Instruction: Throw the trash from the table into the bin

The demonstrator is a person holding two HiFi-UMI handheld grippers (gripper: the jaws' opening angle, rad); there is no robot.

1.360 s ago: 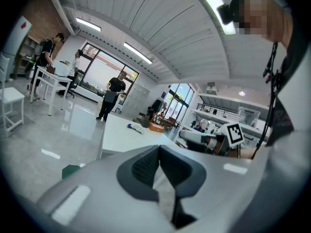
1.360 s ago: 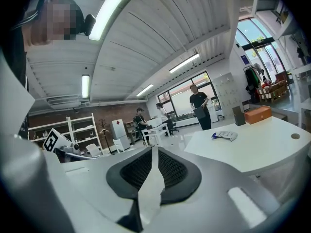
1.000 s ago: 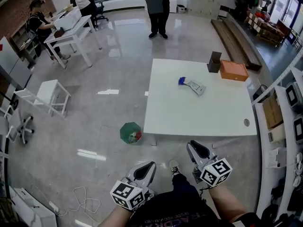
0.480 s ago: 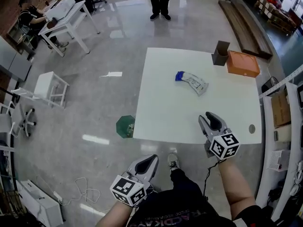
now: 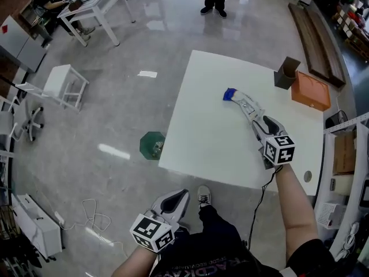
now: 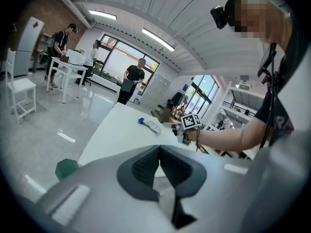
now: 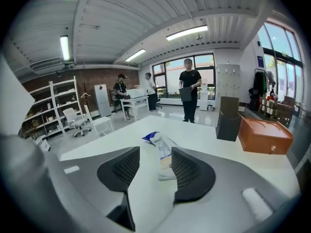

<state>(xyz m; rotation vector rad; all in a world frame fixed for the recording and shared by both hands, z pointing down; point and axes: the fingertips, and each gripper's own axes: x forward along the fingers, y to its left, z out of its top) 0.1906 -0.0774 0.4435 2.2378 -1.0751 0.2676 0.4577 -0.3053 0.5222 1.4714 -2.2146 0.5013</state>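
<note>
The person's right arm stretches forward over the white rectangular tabletop (image 5: 202,126). The right gripper (image 5: 257,120) tilts downward, and its jaws, wide after just opening, straddle without pressing the near end of the crumpled white-and-blue plastic wrapper (image 5: 241,101) on the tabletop's far half, toward its right edge. The left gripper (image 5: 177,199) is held low off the near edge, jaws closed on nothing.
</note>
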